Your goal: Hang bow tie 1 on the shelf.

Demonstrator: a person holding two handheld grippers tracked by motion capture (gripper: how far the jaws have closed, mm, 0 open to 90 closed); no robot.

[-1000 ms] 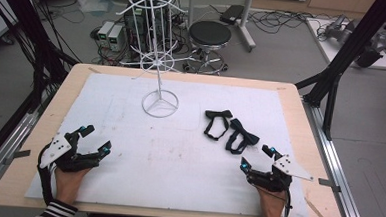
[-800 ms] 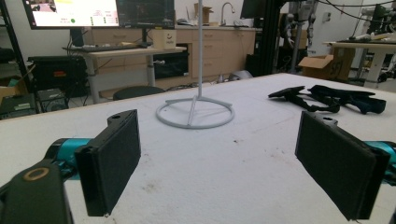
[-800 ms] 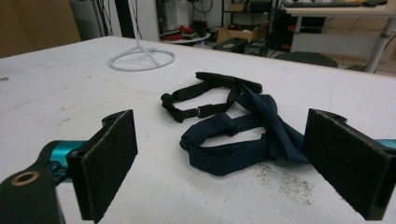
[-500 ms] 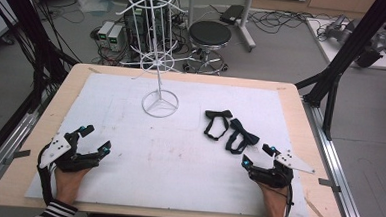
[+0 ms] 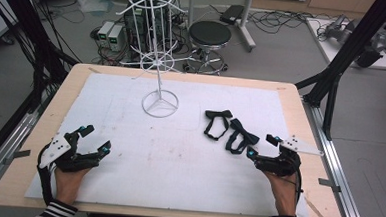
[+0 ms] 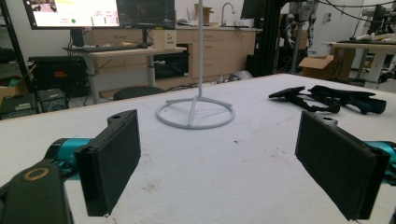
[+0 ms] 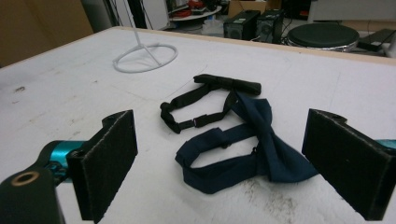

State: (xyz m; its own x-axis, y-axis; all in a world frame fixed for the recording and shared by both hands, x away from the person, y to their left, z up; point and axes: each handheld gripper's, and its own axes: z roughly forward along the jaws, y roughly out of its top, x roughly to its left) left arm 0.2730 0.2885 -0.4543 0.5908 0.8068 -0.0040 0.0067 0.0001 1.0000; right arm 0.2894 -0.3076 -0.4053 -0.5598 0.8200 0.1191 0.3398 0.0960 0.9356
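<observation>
Two bow ties, black (image 7: 210, 100) and navy (image 7: 254, 156), are being left lying toward the desk's right edge. The right gripper (image 5: 264, 148) is being held unclenched just before the navy tie, seemingly for grasping; the left gripper (image 5: 93, 140), likewise released, is being rested near the front-left corner.

Wooden table (image 5: 303, 125), white mat (image 5: 178, 158) covering most of top; mat scuffed, dark specks.

White wire display stand (image 5: 158, 81) upright at far centre of mat, ring base with three spokes.

Right of stand: black bow tie (image 5: 217, 121), navy bow tie (image 5: 240, 136) just nearer and right of it, the two touching, both flat, straps looped.

Floor beyond table: round black stool (image 5: 210, 33), computer towers (image 5: 111, 34) to its left, loose cables (image 5: 280, 20).

Monitor (image 6: 70, 11) and cardboard box (image 6: 322, 65) in room behind.
</observation>
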